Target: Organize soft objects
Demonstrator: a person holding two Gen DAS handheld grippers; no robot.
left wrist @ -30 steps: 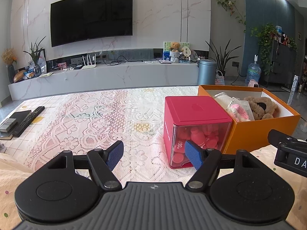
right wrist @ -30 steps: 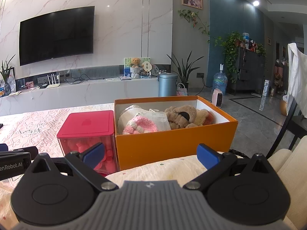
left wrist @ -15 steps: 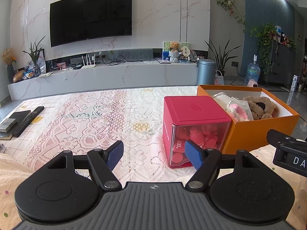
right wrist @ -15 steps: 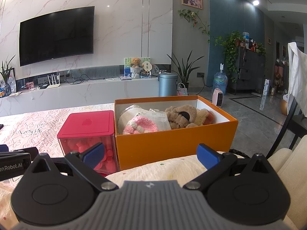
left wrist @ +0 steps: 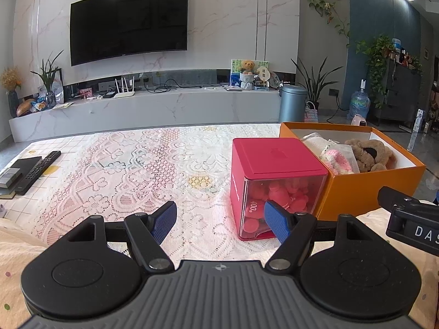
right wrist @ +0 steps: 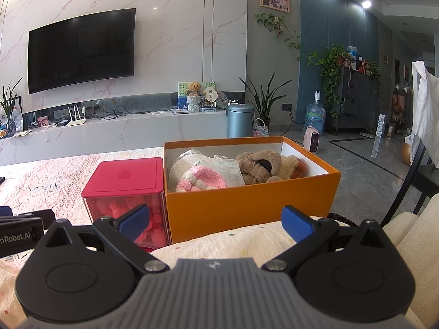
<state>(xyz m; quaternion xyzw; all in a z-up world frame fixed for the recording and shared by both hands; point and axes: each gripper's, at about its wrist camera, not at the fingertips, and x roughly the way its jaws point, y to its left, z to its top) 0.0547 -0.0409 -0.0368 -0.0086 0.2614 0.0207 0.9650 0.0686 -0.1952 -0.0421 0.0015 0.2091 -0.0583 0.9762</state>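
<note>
Both tools are held low at the bottom of the frame, empty: the left hand-held gripper (left wrist: 220, 220) is spread wide, and the right hand-held gripper (right wrist: 216, 222) is spread wider still. The soft objects, a brown plush bear (right wrist: 263, 166) and a pink knitted hat (right wrist: 200, 181), are seen already lying in the orange box (right wrist: 247, 205) at centre frame. A reach could snag the lace cloth (left wrist: 123, 170) or nudge the red container (left wrist: 274, 181), which touches the box.
</note>
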